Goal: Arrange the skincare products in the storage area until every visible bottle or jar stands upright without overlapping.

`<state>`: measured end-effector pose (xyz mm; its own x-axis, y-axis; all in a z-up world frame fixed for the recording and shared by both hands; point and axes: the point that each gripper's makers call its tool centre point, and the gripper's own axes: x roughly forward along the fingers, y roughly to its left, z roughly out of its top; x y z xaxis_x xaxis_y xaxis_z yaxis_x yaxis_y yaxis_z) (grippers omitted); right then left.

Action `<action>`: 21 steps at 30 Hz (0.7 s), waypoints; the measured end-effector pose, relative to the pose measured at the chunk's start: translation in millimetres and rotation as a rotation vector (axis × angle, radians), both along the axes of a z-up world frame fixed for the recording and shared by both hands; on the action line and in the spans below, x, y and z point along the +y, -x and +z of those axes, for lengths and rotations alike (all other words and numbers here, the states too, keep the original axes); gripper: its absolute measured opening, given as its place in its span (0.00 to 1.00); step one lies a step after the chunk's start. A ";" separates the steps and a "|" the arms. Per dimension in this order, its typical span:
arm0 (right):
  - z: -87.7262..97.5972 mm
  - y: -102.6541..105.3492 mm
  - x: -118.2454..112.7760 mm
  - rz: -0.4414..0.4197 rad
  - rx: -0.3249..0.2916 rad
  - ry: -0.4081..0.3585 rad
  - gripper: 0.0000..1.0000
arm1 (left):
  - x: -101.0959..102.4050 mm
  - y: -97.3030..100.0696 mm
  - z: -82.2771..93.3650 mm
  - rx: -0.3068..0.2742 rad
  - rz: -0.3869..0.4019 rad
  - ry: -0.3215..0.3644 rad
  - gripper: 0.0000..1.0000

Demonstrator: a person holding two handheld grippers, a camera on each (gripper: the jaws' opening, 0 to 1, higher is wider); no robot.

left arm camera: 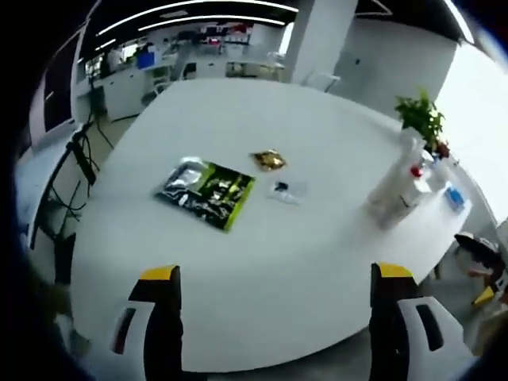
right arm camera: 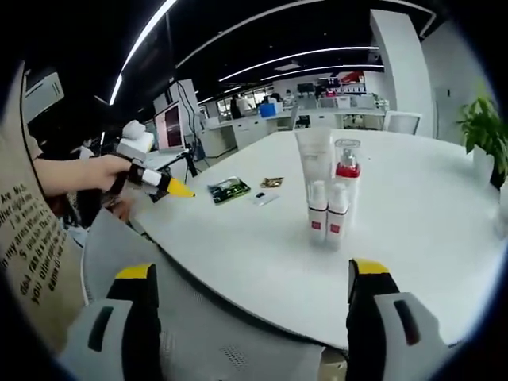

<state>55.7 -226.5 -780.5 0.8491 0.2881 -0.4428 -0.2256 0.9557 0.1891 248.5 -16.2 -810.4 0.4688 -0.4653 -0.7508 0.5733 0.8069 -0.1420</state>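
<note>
L gripper (left arm camera: 272, 290): we see jaws spread wide, nothing between, over near table (left arm camera: 317, 262) edge.
R gripper (right arm camera: 252, 287): jaws spread, nothing held.
Bottles (right arm camera: 327, 213): we count a tight cluster w/ tube (right arm camera: 315, 157) behind, all upright mid-table.
Green packet (left arm camera: 205, 191): flat, well apart from bottles.

An open-plan office. Long ceiling light strips (right arm camera: 262, 63) run overhead, desks (left arm camera: 135, 83) with a monitor (right arm camera: 169, 125) stand at eleven o'clock beyond the big white table (left arm camera: 317, 262).
</note>
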 end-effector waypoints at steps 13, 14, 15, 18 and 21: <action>-7.7 -5.7 -5.5 -0.101 -0.019 -0.023 1.00 | -2.1 -34.5 -8.0 0.018 0.096 -0.032 0.97; -8.0 -5.9 -5.6 -0.106 -0.019 -0.023 1.00 | -3.0 -37.4 -9.4 0.021 0.099 -0.031 0.97; -8.1 -6.2 -5.5 -0.108 -0.020 -0.022 1.00 | -4.5 -40.8 -11.6 0.028 0.105 -0.032 0.97; -7.6 -6.6 -7.2 -0.117 -0.031 -0.008 1.00 | -9.9 -47.6 -15.1 0.045 0.114 -0.032 0.97; -6.1 -6.2 -8.8 -0.133 -0.044 -0.013 1.00 | -16.1 -56.3 -19.2 0.056 0.122 -0.027 0.97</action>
